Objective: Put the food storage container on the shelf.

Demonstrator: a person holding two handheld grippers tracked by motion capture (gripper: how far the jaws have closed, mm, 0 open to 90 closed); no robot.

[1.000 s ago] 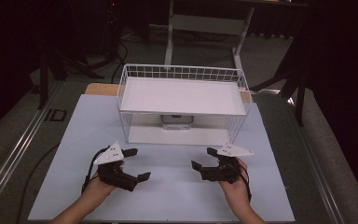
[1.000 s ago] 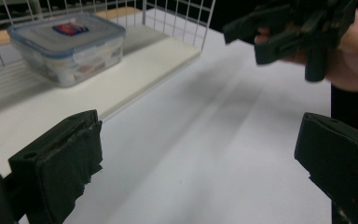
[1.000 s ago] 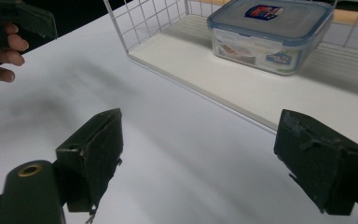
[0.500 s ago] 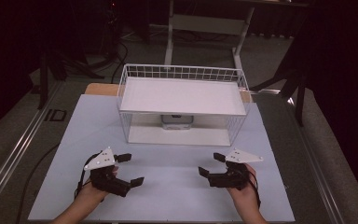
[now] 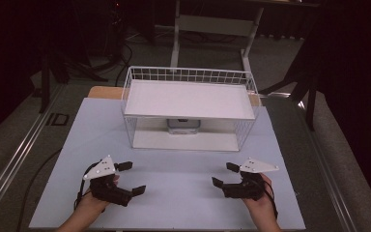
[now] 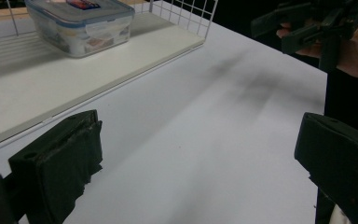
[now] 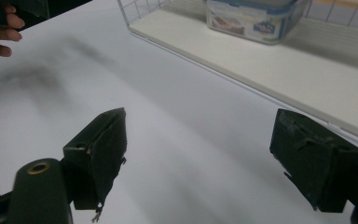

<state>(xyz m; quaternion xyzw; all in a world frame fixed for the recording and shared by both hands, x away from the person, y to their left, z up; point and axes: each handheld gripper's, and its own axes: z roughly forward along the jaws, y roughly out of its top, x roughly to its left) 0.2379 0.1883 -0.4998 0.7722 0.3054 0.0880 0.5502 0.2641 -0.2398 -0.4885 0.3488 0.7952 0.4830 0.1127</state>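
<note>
The left tongs (image 5: 129,178) and the right tongs (image 5: 224,174) hovered near the surface's (image 5: 183,193) front edge, well apart, jaws spread wide and holding nothing. The lidded plastic container (image 5: 184,125) sat on the lower shelf of the white wire basket (image 5: 189,75) toward the back edge.
</note>
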